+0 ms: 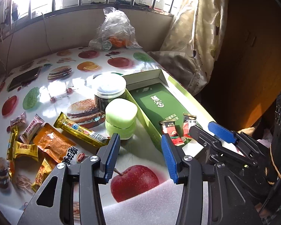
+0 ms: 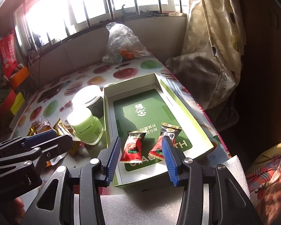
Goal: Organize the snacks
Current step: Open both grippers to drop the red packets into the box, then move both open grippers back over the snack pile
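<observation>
Box: my green box (image 2: 160,86) lies open at the right edge of the table (image 1: 46,91), lid off, so I read it as the collecting tray for the snacks
Sorted so far: I count two red candy packets in the box, one on the left (image 2: 132,147) and one on the right (image 2: 164,141), both at the near end of the box floor, close together but apart
Still loose: the rest sit in a heap on the table's left near side, well apart from the box; I count one long gold bar (image 1: 80,129), one orange pouch (image 1: 53,142), two small pink-white candies (image 1: 25,125), and at least three small gold packets (image 1: 26,150), though overlap makes that last count unsure
Jars: two, a green jar (image 1: 121,120) and a dark jar with a pale lid (image 1: 108,90) behind it, standing just beside the box's left wall, between heap and box
Right gripper (image 2: 141,155): jaws wide and empty, poised above the near end of the box over the two packets, which I take as just after a drop
Left gripper (image 1: 140,157): jaws wide, holding nothing, low above the table near the box's near corner; I judge the heap is its next reach
Progress: early, most snacks unboxed
</observation>
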Demonstrator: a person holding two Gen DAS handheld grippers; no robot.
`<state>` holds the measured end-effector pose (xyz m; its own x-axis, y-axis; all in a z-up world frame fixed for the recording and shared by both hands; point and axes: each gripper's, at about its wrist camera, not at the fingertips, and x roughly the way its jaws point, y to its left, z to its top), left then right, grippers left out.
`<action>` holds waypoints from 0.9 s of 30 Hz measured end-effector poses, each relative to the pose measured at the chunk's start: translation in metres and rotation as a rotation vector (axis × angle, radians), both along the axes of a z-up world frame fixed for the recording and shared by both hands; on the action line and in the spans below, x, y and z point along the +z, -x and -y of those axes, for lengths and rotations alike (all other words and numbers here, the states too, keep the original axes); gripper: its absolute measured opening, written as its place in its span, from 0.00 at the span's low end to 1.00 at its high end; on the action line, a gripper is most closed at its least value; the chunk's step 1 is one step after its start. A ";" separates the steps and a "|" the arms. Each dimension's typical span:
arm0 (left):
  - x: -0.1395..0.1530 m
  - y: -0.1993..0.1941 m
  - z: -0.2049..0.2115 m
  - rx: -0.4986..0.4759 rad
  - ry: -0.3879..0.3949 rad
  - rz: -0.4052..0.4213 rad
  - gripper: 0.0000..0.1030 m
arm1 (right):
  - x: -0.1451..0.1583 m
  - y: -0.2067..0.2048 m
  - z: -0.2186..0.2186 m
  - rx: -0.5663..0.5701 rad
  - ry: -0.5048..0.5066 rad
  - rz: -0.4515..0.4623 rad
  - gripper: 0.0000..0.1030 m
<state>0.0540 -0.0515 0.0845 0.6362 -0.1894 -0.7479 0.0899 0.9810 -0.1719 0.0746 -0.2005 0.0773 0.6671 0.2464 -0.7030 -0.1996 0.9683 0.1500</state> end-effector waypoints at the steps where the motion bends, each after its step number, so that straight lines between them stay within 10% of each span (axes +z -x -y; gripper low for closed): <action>1: 0.000 0.003 -0.004 0.006 0.001 0.002 0.46 | 0.001 0.002 -0.003 0.009 -0.003 0.005 0.44; 27: -0.030 0.066 -0.136 0.266 0.013 -0.025 0.46 | -0.006 0.026 -0.113 0.311 0.016 0.011 0.49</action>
<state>-0.0123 0.0841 0.0544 0.6463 -0.0282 -0.7625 -0.1748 0.9673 -0.1840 0.0482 -0.0878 0.0713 0.5688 0.4289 -0.7017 -0.4880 0.8628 0.1318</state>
